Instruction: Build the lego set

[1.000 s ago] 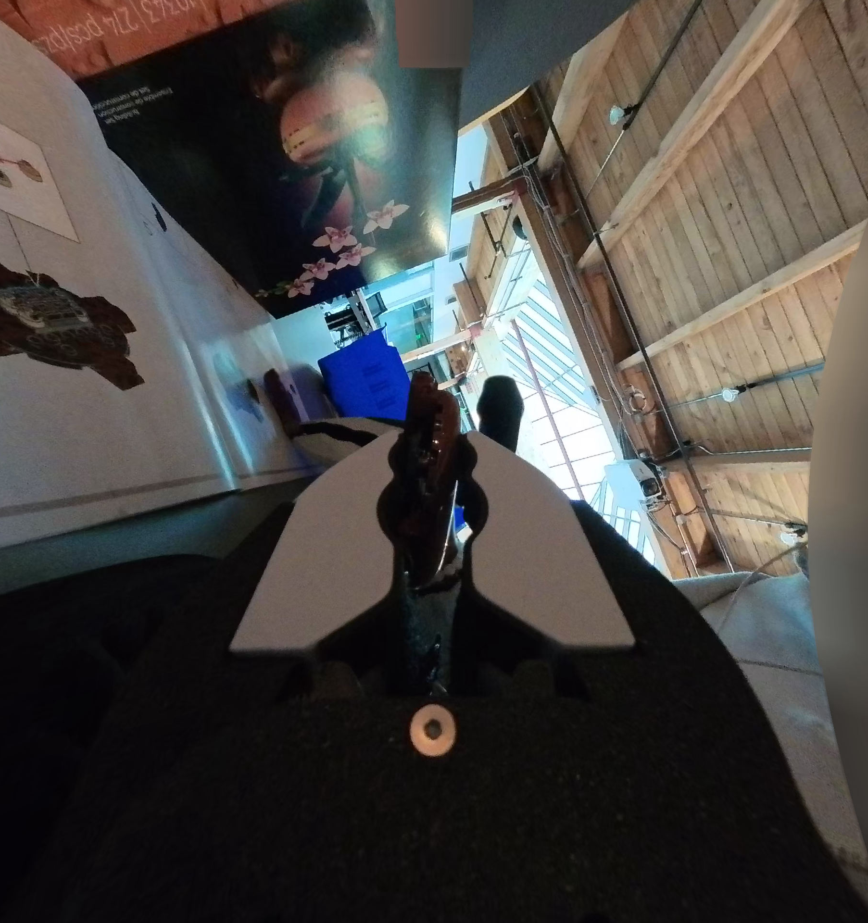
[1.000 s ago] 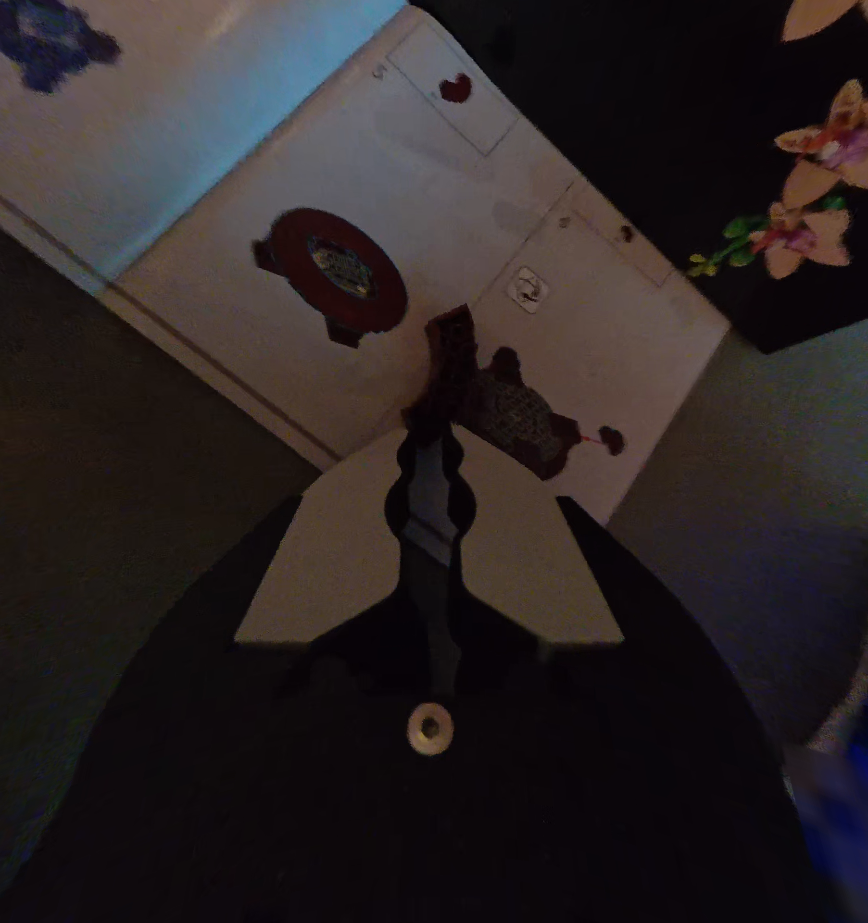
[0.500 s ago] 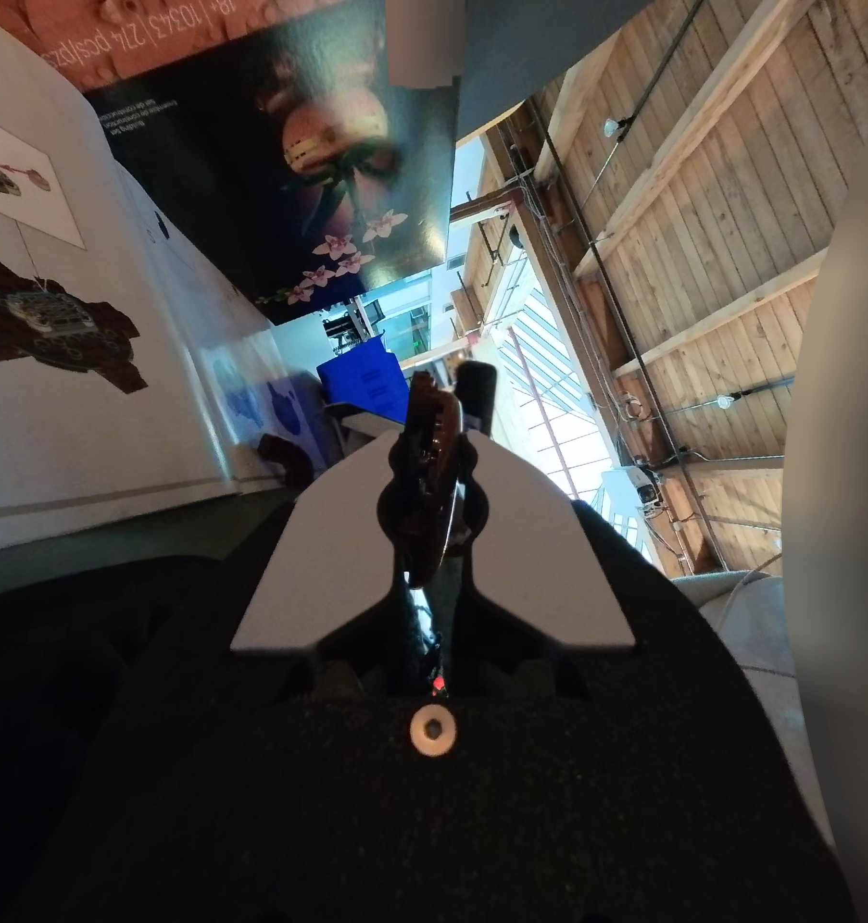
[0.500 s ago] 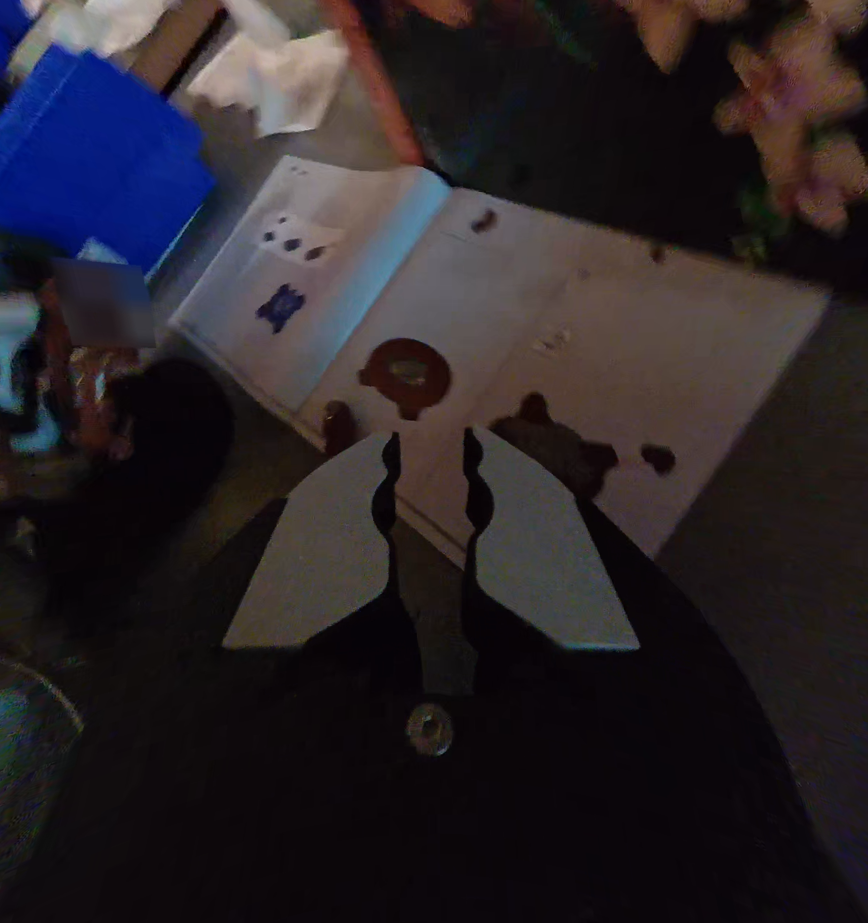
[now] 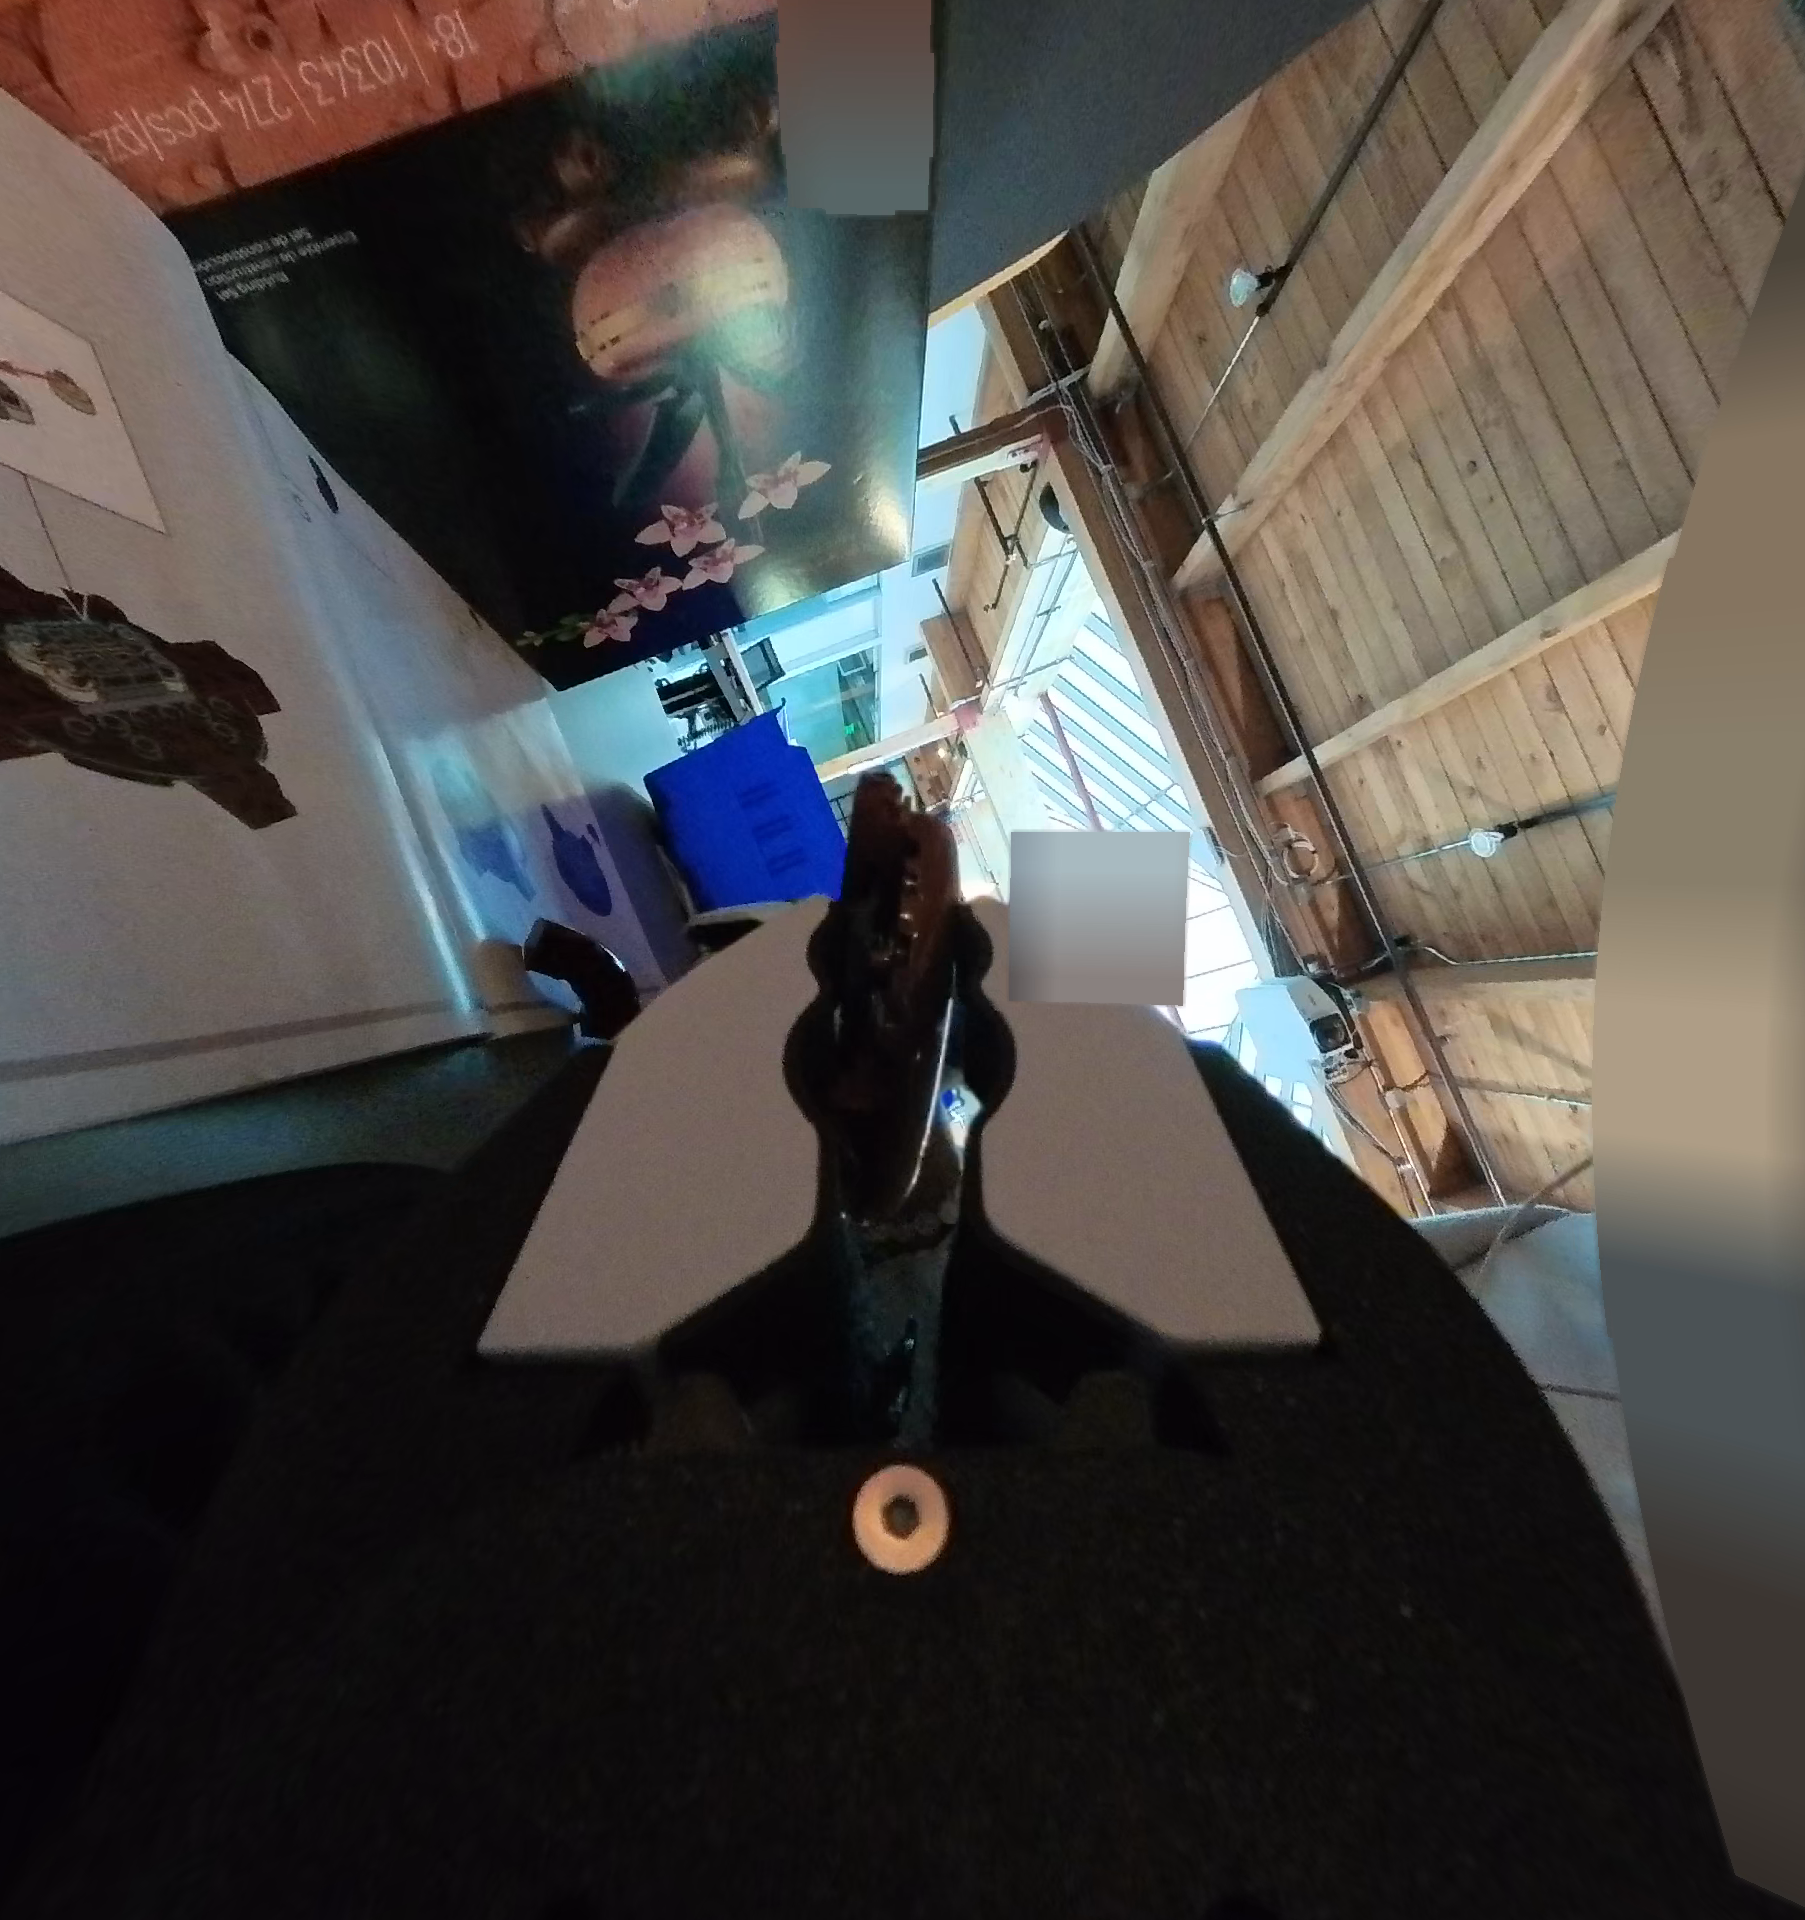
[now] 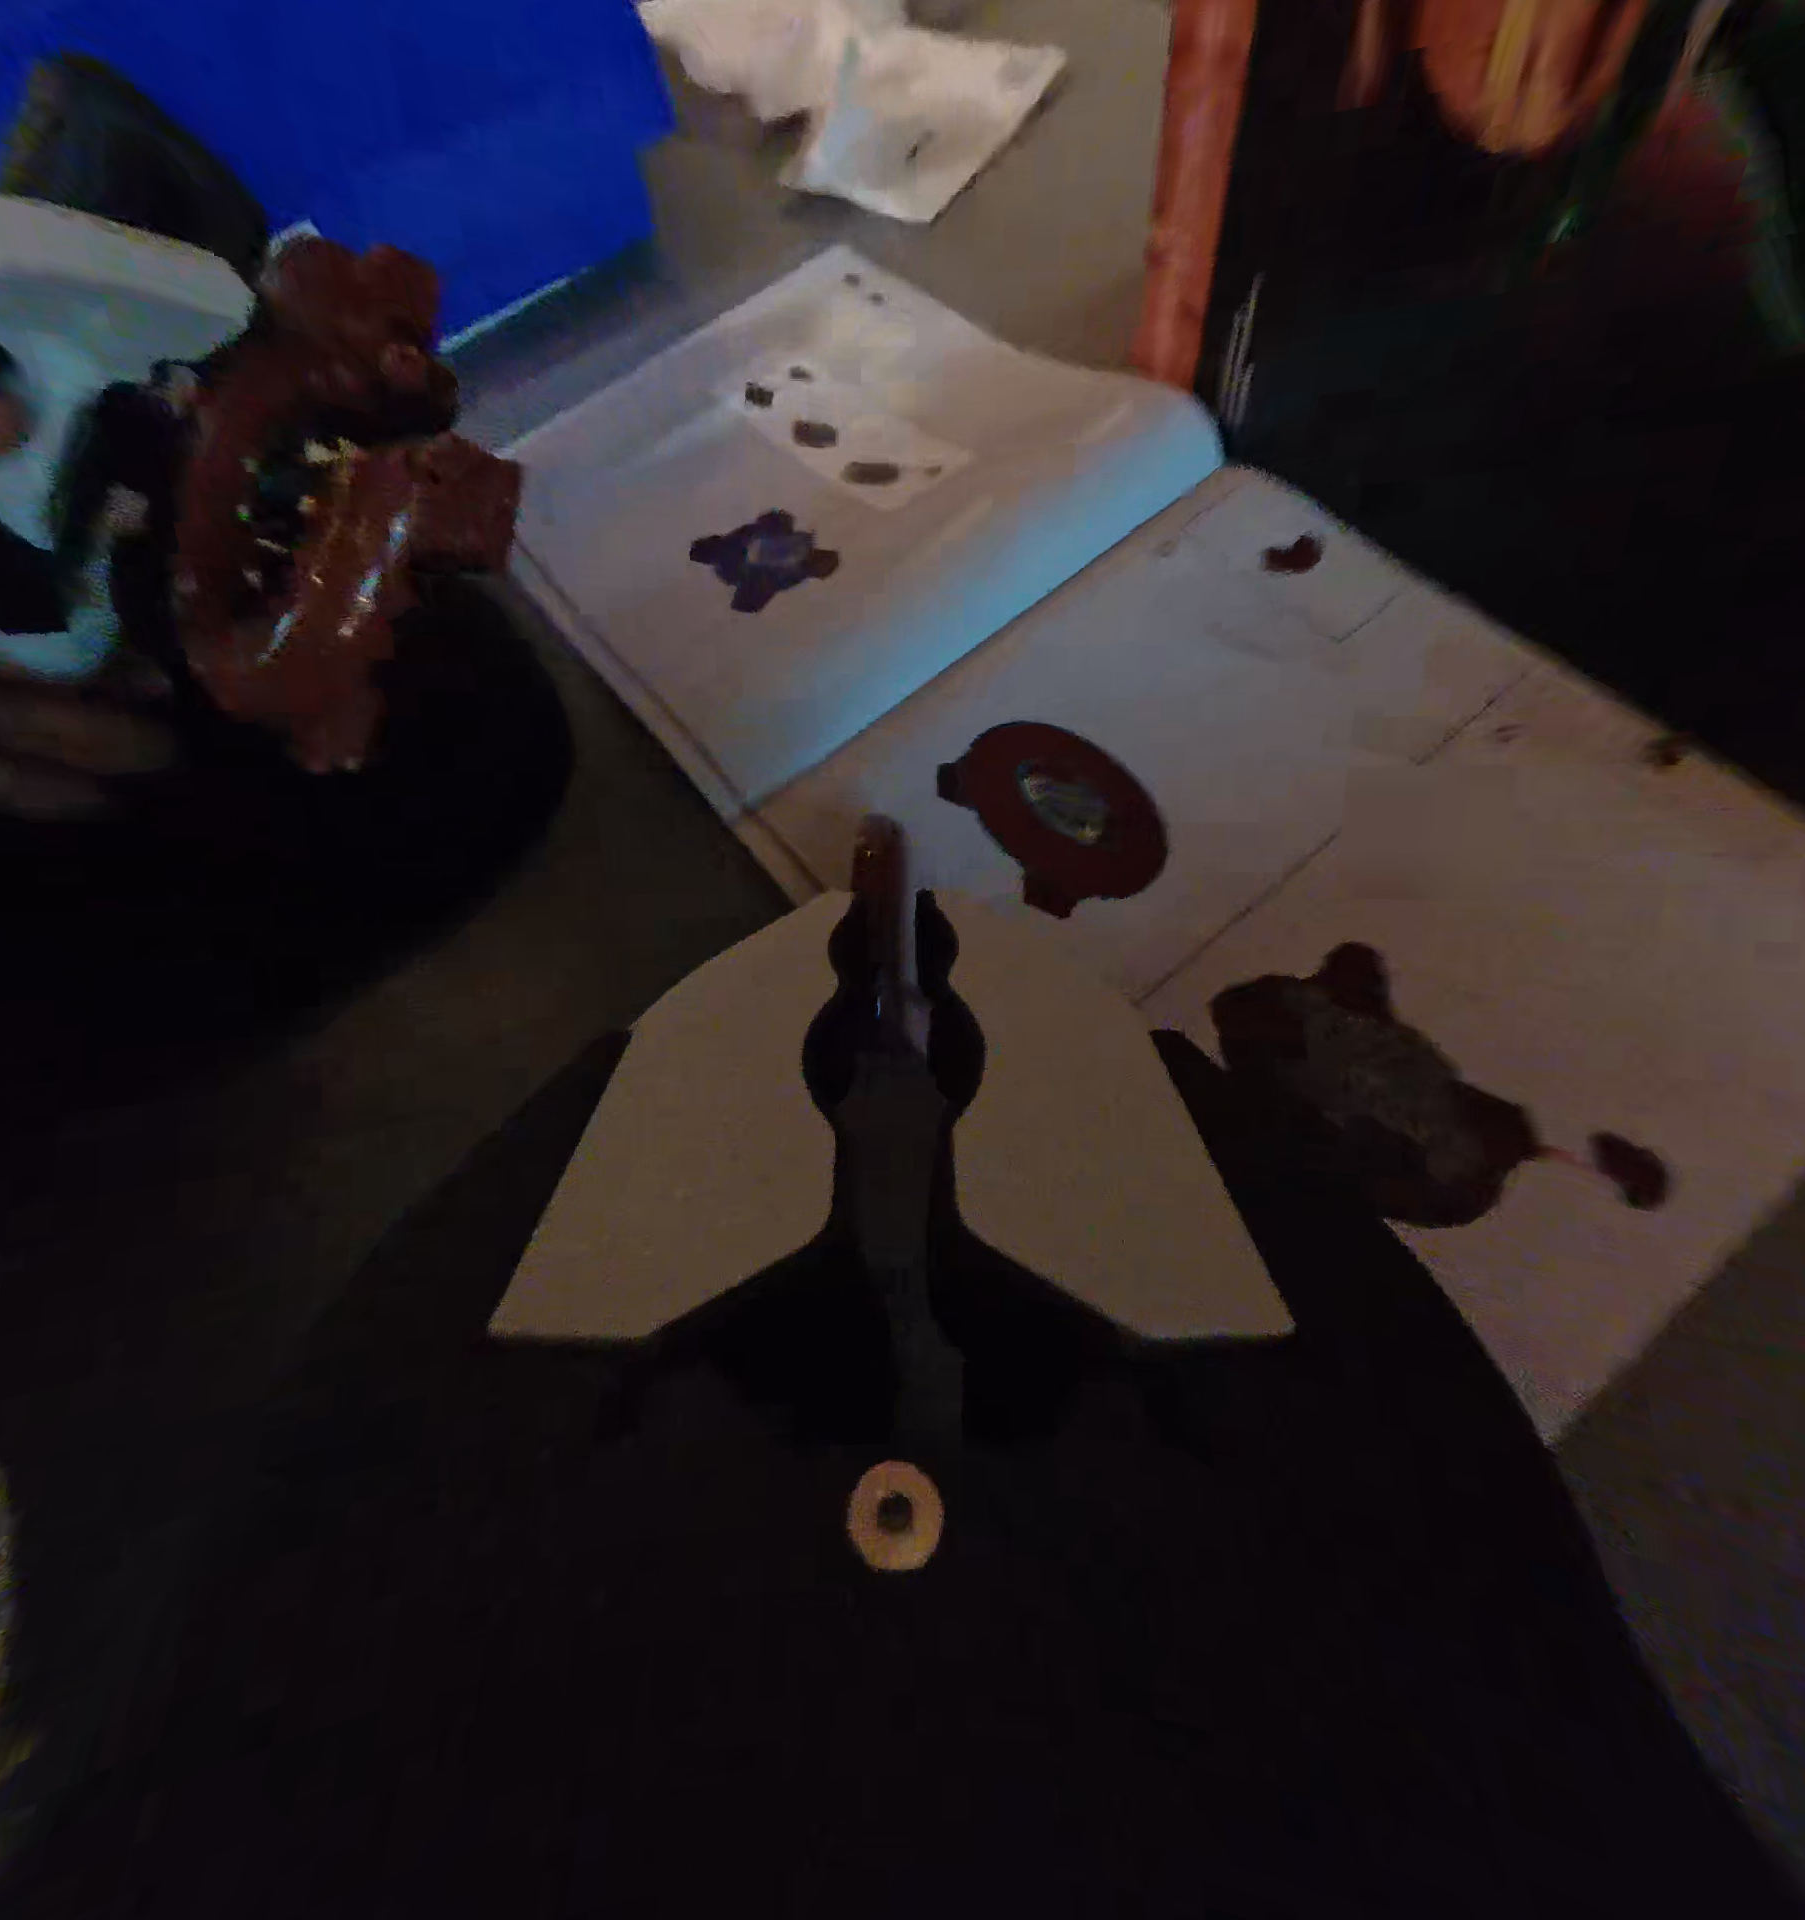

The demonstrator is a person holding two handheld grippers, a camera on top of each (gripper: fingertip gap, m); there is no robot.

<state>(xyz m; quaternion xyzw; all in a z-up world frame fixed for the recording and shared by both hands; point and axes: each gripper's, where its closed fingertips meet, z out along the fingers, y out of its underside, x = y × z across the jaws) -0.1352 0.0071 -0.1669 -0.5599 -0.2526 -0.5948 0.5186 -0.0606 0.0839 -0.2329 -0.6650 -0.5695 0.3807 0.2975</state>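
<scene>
My left gripper [image 5: 903, 925] is shut on a dark brown brick assembly [image 5: 887, 852], held up edge-on. The right wrist view shows that assembly [image 6: 326, 499] at the upper left, between the left gripper's white fingers [image 6: 98, 343]. My right gripper [image 6: 890, 925] is shut on a small dark brown piece [image 6: 875, 868] that sticks out past its fingertips. It is at the near edge of an open instruction booklet [image 6: 1293, 727], close to the spine. The piece also shows in the left wrist view [image 5: 576, 966], at the booklet's [image 5: 150, 883] edge.
A dark box printed with pink flowers [image 5: 565, 364] stands behind the booklet and also shows in the right wrist view [image 6: 1500, 312]. A blue bin [image 6: 358, 125] and a crumpled white bag [image 6: 877, 114] lie beyond the booklet. The table is grey. Tip to tip, the grippers are about 12 cm apart.
The right gripper held a brown piece a second ago. Half a second ago it was open and empty above the booklet's edge. Now it has closed on the small brown piece. The left gripper kept its hold.
</scene>
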